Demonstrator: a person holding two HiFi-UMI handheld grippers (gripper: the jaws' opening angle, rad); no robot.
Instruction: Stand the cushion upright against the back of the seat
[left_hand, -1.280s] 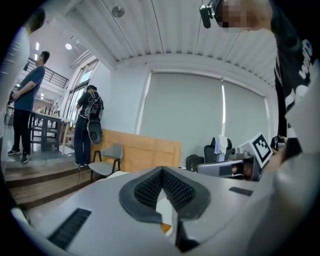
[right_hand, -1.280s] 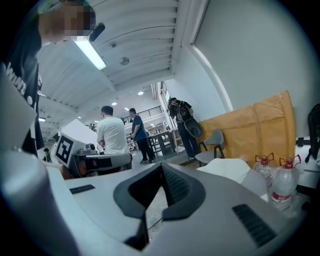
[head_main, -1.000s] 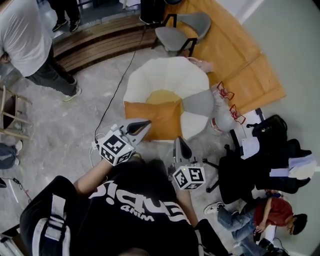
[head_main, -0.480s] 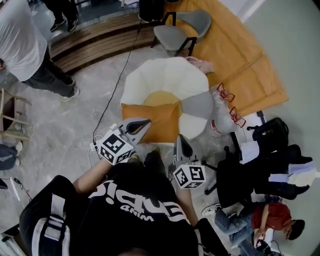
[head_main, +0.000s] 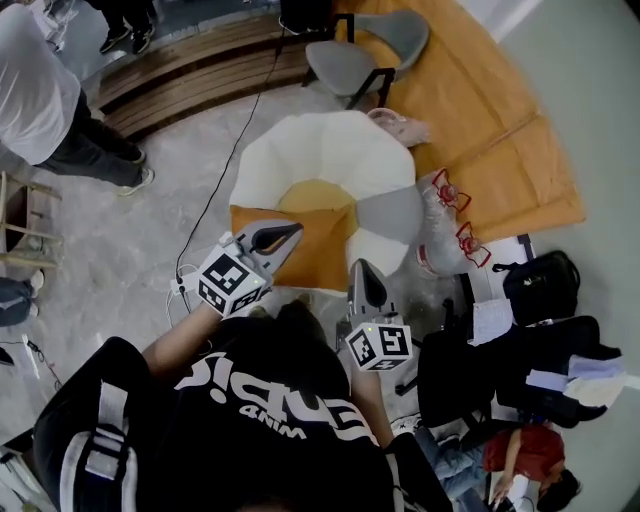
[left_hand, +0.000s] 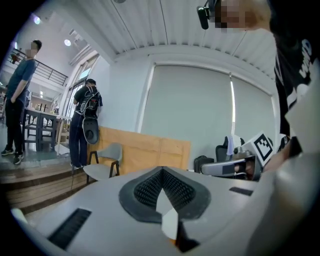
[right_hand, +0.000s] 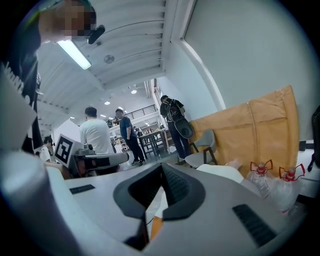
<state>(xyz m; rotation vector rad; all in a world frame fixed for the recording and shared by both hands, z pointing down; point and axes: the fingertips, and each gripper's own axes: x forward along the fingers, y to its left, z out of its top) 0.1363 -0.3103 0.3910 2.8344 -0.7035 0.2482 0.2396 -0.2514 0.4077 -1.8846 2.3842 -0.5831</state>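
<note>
Fingers of the left gripper are pressed together on nothing, and the right gripper is likewise closed and empty. The left tip hangs over the orange cushion, the right just beside its near right corner. That cushion lies flat on the front of the white seat, short of its back.

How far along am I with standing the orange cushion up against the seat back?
Nothing looks done yet: the orange cushion lies flat over the seat's front, away from the white chair back. In hand: nothing; the left gripper and right gripper are shut and empty, near the cushion's front edge. Left: grip it, tip it upright, lean it on the back.
</note>
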